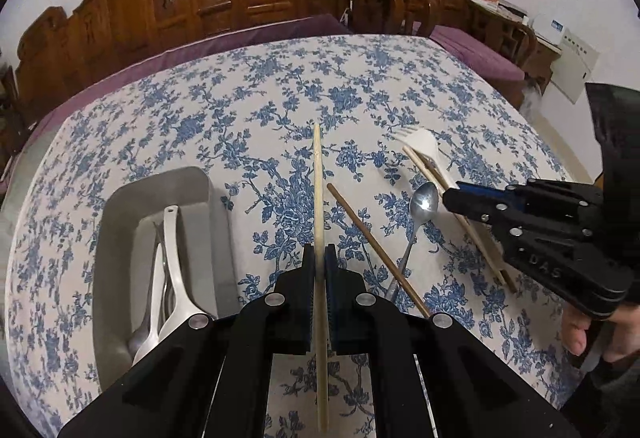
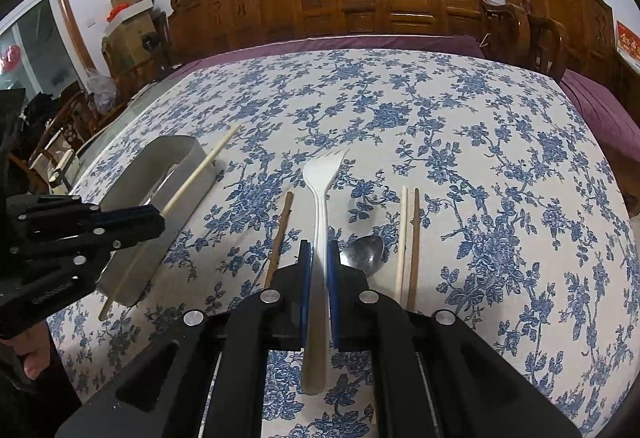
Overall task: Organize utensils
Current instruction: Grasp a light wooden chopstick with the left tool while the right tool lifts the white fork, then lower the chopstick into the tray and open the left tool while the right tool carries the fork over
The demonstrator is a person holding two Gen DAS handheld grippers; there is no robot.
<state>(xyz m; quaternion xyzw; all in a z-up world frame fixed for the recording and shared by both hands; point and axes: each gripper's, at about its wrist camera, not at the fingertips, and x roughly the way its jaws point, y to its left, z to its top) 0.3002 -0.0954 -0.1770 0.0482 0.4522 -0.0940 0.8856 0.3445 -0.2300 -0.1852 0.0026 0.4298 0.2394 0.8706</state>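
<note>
Now my left claw [image 1: 319,262] pinches a pale chopstick [image 1: 317,174] just right of the tray [image 1: 120,222]; my right claw [image 2: 319,258] grips the white fork [image 2: 320,190], spoon [image 2: 366,252] beside it.

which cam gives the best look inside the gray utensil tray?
Left wrist. It looks down into the gray tray, showing the white and metal utensils lying inside. In the right wrist view the tray is side-on, partly hidden by the left gripper and its light chopstick.
</note>
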